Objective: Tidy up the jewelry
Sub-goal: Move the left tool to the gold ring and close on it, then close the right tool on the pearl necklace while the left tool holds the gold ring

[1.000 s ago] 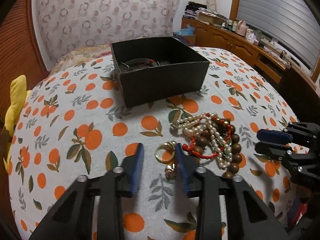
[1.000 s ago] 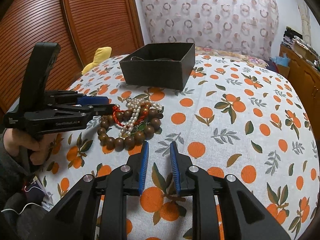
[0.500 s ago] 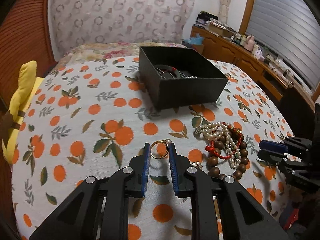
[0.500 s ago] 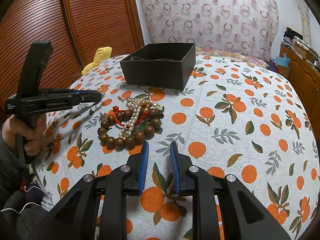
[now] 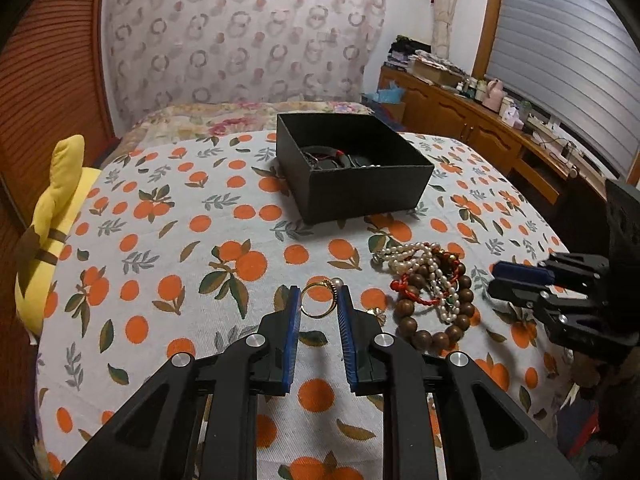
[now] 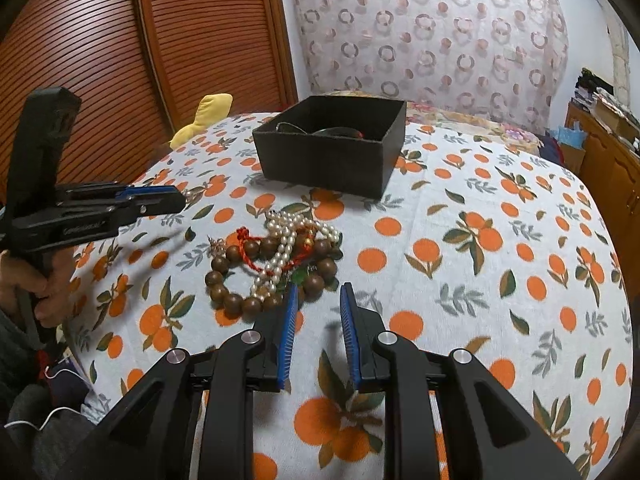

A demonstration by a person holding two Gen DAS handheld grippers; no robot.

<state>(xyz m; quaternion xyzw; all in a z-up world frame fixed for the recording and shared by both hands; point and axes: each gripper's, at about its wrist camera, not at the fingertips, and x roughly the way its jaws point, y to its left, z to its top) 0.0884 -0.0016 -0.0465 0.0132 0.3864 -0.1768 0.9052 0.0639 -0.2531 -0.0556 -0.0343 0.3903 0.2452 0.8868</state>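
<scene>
My left gripper (image 5: pixel 319 296) is shut on a gold ring (image 5: pixel 319 300) and holds it above the orange-print tablecloth. A pile of jewelry lies to its right: a wooden bead bracelet (image 5: pixel 436 312), a pearl strand (image 5: pixel 424 264) and a red cord. The pile also shows in the right wrist view (image 6: pixel 276 264). A small charm (image 5: pixel 376 312) lies by the pile. A black open box (image 5: pixel 352 168) with some jewelry inside stands further back; it shows in the right wrist view (image 6: pixel 332 144) too. My right gripper (image 6: pixel 319 300) is open and empty, just right of the pile.
A yellow plush toy (image 5: pixel 52 216) lies at the table's left edge. A wooden sideboard (image 5: pixel 480 128) with clutter stands at the far right. Wooden slatted doors (image 6: pixel 140 48) stand behind the table. My left gripper also shows in the right wrist view (image 6: pixel 176 200).
My left gripper closed on the gold ring, lifted it off the cloth and moved left and up, away from the pile. The right gripper stayed in place.
</scene>
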